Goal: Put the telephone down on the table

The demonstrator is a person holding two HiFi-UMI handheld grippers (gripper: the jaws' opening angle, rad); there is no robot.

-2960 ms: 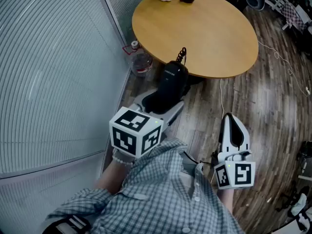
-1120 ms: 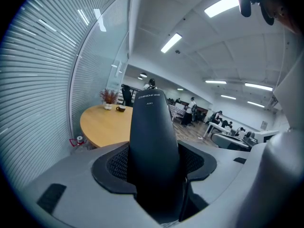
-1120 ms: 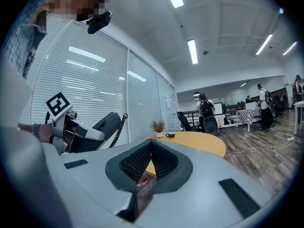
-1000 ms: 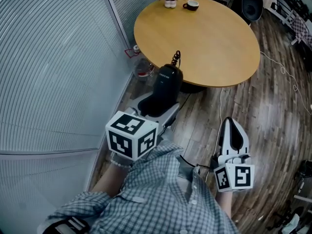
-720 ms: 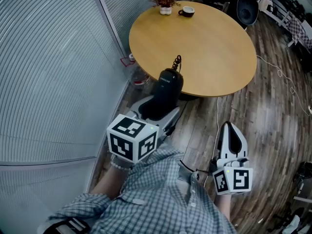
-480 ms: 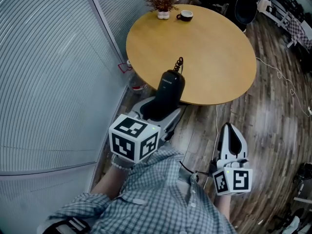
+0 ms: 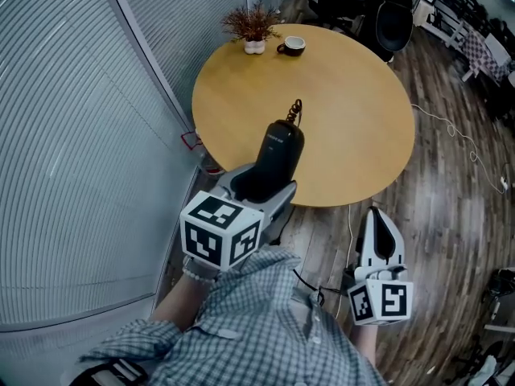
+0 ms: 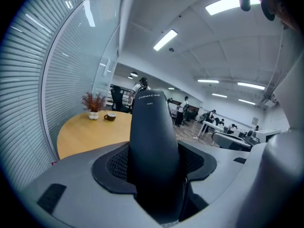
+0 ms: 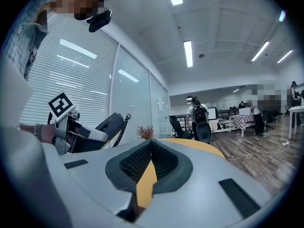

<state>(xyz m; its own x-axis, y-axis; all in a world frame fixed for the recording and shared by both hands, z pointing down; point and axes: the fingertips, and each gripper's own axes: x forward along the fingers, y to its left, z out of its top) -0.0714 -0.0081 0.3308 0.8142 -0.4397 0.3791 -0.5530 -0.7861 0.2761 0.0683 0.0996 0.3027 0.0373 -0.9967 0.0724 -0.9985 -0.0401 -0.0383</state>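
The telephone is a black handset with a coiled cord at its far end. My left gripper is shut on its lower half, and the handset stands up between the dark pads, tilted forward. It hangs in the air over the near edge of the round wooden table. My right gripper is low at the right, over the floor beside the table, shut with nothing in it. In the right gripper view the handset shows at the left.
A small potted plant and a dark cup on a saucer stand at the table's far edge. A glass wall with blinds runs along the left. A white cable lies on the wood floor to the right.
The table has come nearer. The handset in my left gripper has gone from beside the table's edge to above its near rim. The right gripper stays low.
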